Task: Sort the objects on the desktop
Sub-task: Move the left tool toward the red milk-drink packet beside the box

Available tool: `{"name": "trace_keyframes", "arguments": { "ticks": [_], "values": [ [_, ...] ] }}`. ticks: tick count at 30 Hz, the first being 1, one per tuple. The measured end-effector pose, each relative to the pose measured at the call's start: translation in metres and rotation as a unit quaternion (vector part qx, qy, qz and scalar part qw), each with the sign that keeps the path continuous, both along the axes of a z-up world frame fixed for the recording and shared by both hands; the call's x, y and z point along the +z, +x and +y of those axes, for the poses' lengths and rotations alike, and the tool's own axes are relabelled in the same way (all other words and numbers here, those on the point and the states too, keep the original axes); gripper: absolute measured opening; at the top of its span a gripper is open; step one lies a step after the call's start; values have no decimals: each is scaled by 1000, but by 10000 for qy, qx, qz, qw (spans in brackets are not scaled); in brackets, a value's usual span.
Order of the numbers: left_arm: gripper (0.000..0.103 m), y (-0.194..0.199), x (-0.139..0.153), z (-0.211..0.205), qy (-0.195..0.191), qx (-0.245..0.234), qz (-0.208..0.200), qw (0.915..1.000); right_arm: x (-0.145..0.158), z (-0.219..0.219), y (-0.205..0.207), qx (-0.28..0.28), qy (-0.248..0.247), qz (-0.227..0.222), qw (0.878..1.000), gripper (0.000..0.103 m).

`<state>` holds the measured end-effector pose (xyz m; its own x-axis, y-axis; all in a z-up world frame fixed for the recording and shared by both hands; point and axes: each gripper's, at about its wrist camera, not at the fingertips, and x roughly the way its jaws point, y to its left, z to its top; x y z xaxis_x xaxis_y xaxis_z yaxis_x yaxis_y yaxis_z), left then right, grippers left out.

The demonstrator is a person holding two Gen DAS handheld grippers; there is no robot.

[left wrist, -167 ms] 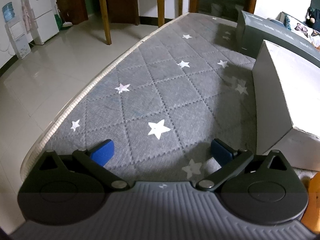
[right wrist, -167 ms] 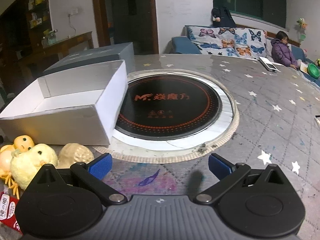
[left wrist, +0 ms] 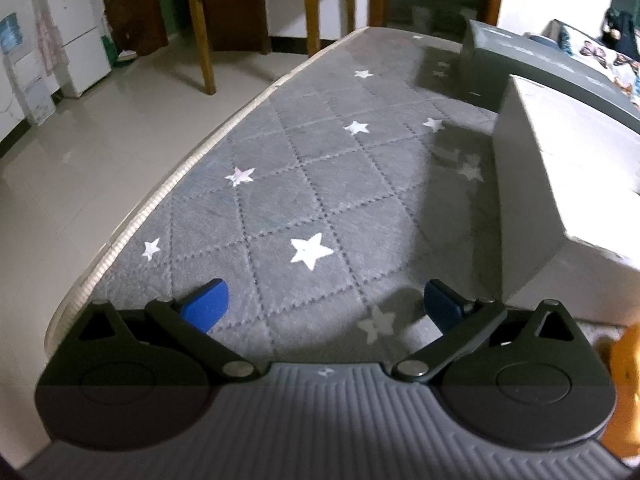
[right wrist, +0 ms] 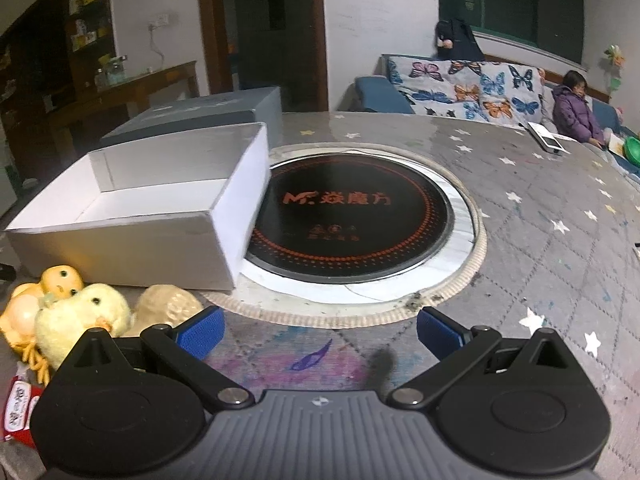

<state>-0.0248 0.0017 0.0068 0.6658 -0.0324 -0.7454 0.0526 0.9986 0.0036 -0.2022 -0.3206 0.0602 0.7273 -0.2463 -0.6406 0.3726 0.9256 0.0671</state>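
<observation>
In the right wrist view an open white box point(right wrist: 120, 236) stands on the grey star-patterned table at the left. In front of it lie a yellow plush chick point(right wrist: 80, 320), an orange chick toy point(right wrist: 60, 280), a beige lumpy object point(right wrist: 166, 308) and a red packet point(right wrist: 18, 412). My right gripper point(right wrist: 320, 330) is open and empty, low over the table, just right of the toys. My left gripper point(left wrist: 322, 304) is open and empty over bare cloth, with the white box point(left wrist: 560, 200) to its right. An orange object point(left wrist: 626, 380) shows at the right edge.
A dark grey box lid point(right wrist: 208, 116) lies behind the white box and also shows in the left wrist view point(left wrist: 540, 60). A round black induction cooktop point(right wrist: 352, 220) is set in the table's middle. The table edge point(left wrist: 180, 176) curves along the left, with tiled floor beyond.
The left wrist view has shifted slightly, with the box looking a little nearer on the right. The right gripper has barely moved. Both stay open and empty.
</observation>
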Motion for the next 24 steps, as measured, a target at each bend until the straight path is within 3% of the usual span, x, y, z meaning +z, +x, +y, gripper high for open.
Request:
{"name": "trace_keyframes", "arguments": {
  "ticks": [6, 12, 17, 24],
  "values": [
    [103, -38, 22, -10, 29, -579, -122, 9982, 9, 2, 0, 381, -64, -10, 9993, 103],
    [103, -70, 43, -22, -110, -1448, -50, 9894, 22, 19, -21, 972, -46, 5, 9953, 103],
    [103, -99, 55, -30, -237, -2236, 70, 9744, 28, 46, -30, 1633, -33, 200, 9864, 103],
    [103, -124, 50, -50, -533, -3232, 444, 9438, 20, 80, -30, 2448, 67, 506, 9682, 101]
  ]
}}
